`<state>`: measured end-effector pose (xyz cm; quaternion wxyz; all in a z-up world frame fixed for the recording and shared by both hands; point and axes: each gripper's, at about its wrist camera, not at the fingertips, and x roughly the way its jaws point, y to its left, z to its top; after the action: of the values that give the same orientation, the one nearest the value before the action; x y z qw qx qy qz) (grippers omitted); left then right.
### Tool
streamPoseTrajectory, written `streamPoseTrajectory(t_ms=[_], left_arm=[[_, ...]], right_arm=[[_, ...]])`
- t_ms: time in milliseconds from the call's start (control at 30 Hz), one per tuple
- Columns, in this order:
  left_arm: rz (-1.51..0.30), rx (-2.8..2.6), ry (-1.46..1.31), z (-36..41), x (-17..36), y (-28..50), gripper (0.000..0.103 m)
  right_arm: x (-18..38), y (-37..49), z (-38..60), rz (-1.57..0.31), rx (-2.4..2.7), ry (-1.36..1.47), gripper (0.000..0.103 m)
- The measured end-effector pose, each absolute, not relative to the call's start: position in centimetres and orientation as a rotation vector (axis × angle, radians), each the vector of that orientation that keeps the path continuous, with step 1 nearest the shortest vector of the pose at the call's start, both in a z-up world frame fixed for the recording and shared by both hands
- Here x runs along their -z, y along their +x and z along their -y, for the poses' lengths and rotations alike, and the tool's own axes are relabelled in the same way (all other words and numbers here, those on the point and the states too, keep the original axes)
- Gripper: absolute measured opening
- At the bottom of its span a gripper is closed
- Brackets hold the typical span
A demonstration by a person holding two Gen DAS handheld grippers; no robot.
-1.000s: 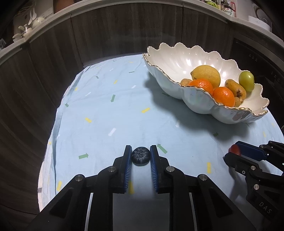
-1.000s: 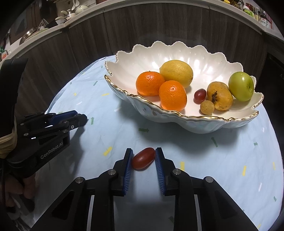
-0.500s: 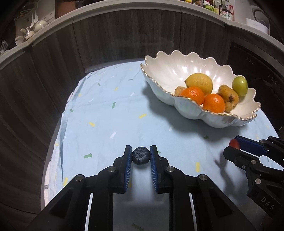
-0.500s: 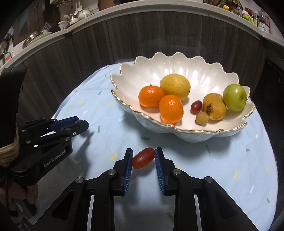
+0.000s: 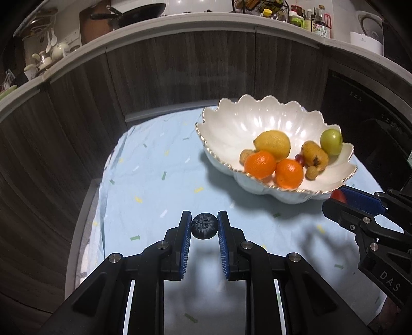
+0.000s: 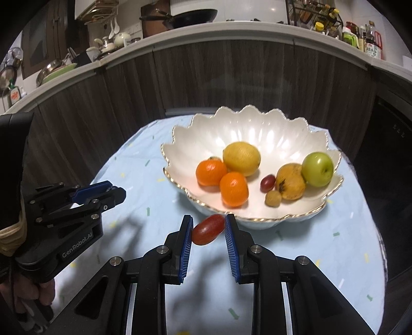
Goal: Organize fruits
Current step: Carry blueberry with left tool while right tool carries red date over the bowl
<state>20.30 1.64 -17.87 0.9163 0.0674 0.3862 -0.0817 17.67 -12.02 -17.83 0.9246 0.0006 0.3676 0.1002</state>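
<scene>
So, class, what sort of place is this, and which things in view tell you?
Most likely a home kitchen: a frying pan and sauce bottles sit on a counter above wood-grain cabinets, and a fruit bowl stands on a table.

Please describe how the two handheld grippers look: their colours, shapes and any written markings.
Both are matte black plastic with angular linkage arms and silver screws. The left gripper and right gripper each carry two flat blue ribbed pads. Seen side-on, the left body reads "GenRobot.AI"; the right shows "DAS". No cables show.

cloth [image 5: 159,180] left of bowl [image 6: 257,128] is bare, free to pass. bowl's back half open; fruit crowds its near side. cabinet wall [image 6: 231,77] blocks behind.
</scene>
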Motion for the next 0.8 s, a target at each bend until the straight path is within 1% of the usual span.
streamPoseTrajectory(t_ms=[433, 800], left_arm=[[-0.742, 0.196, 0.151, 1.1, 14.7, 20.1, 0.021], [-0.722, 0.218, 0.154, 3.1, 13.6, 20.8, 0.021]], right_arm=[[15.0, 17.7, 15.3, -0.688, -0.148, 0.019, 0.027], [13.5, 18.5, 17.5, -0.65, -0.107, 0.032, 0.027]])
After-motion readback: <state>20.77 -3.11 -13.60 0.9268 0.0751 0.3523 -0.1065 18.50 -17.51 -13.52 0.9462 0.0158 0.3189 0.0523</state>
